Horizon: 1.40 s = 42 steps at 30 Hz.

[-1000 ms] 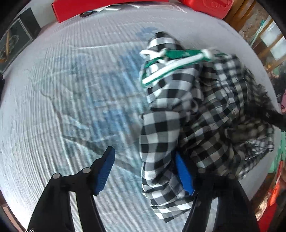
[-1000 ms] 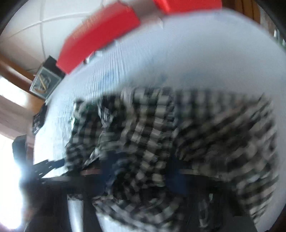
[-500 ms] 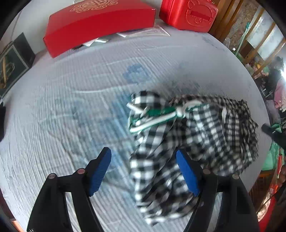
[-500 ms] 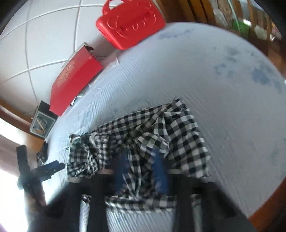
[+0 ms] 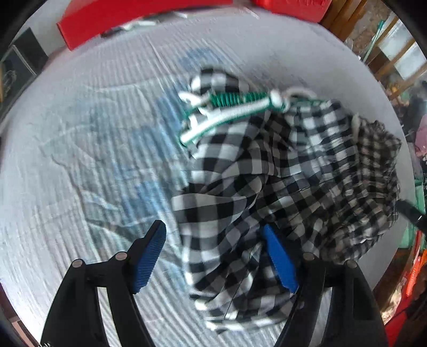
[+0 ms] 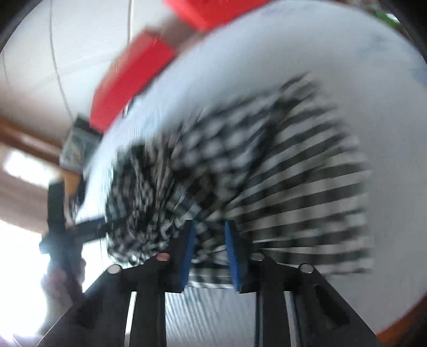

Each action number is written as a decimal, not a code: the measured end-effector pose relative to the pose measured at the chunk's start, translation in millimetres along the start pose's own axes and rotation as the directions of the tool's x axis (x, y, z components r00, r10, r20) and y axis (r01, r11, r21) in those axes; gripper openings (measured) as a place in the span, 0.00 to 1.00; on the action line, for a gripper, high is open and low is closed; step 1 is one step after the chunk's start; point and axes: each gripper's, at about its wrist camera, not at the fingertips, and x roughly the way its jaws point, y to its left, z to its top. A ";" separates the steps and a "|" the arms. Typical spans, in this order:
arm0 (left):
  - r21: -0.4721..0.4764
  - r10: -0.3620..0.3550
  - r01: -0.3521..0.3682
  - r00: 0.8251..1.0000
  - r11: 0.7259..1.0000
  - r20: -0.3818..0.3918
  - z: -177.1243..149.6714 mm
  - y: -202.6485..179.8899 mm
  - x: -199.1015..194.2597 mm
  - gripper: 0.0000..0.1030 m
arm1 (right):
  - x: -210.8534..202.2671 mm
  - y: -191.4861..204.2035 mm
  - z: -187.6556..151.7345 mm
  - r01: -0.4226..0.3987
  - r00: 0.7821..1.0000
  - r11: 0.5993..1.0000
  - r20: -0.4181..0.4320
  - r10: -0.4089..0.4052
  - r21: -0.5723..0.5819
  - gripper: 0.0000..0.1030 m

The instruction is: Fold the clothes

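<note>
Surface: a white ribbed bedspread (image 5: 80, 165) with faint blue patches covered the bed, with white tiled wall beyond.
Garment: a black-and-white checked garment (image 5: 267, 170) lay crumpled in a heap on the right half of the bedspread, unfolded.
Trim: a green-and-white striped band (image 5: 229, 112) ran across the far side of the heap.
Handling: it looked light, thin and limp, likely to sag and bunch wherever unsupported; a hem or the firmer striped band seemed the surest place to take hold.
Left gripper: the left gripper (image 5: 216, 256) had its blue pads wide apart, a near fold of the cloth lying between them, not pinched.
Right gripper: the right gripper (image 6: 209, 248) had its pads drawn close on a bunch of the checked cloth at the near edge; the view was heavily blurred.
Far edge: a red box (image 5: 128, 16) and a red case (image 5: 291, 8) sat at the far side.
</note>
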 end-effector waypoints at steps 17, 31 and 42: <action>-0.088 0.005 -0.001 0.999 0.996 0.047 -13.6 45.1 -21.4 0.74 | -66.7 63.3 1.3 -0.092 0.976 0.989 0.184 0.113 -0.120 0.06; -0.159 -0.060 0.084 0.987 0.984 0.146 -9.9 91.9 -61.7 0.74 | 81.0 214.1 -45.6 -0.235 0.967 0.887 -0.191 0.171 -0.397 0.08; -0.029 -0.154 0.159 0.977 0.987 0.146 21.6 13.5 -46.5 1.00 | -5.8 178.4 -22.8 -0.133 0.986 0.930 0.052 0.161 -0.344 0.66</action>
